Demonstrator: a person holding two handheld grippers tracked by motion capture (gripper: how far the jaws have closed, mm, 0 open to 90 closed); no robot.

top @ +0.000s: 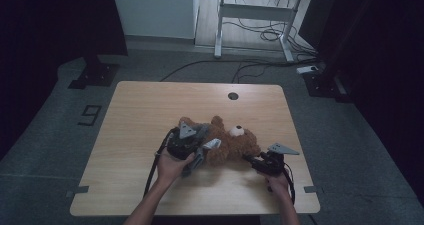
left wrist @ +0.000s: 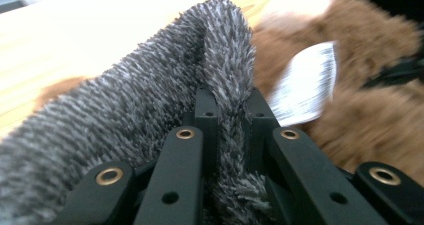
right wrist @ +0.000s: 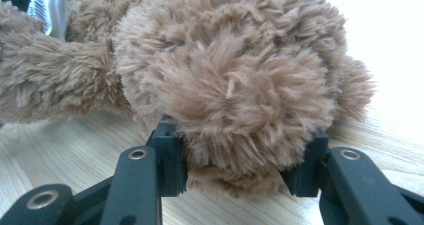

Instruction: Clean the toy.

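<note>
A brown teddy bear (top: 231,144) lies on its back in the middle of the wooden table (top: 140,110), with a white label (left wrist: 305,82) on its body. A grey fuzzy cloth (left wrist: 150,100) is draped at the bear's left side. My left gripper (top: 199,152) is shut on a fold of this cloth, which stands up between the jaws (left wrist: 227,120). My right gripper (top: 254,161) is at the bear's lower right. Its jaws are wide apart and press on both sides of a round furry paw (right wrist: 235,100), low over the tabletop.
A round cable hole (top: 233,96) sits near the table's far edge. A white desk frame (top: 260,15) and loose cables (top: 270,35) lie on the floor beyond. Bare wood surrounds the bear on all sides.
</note>
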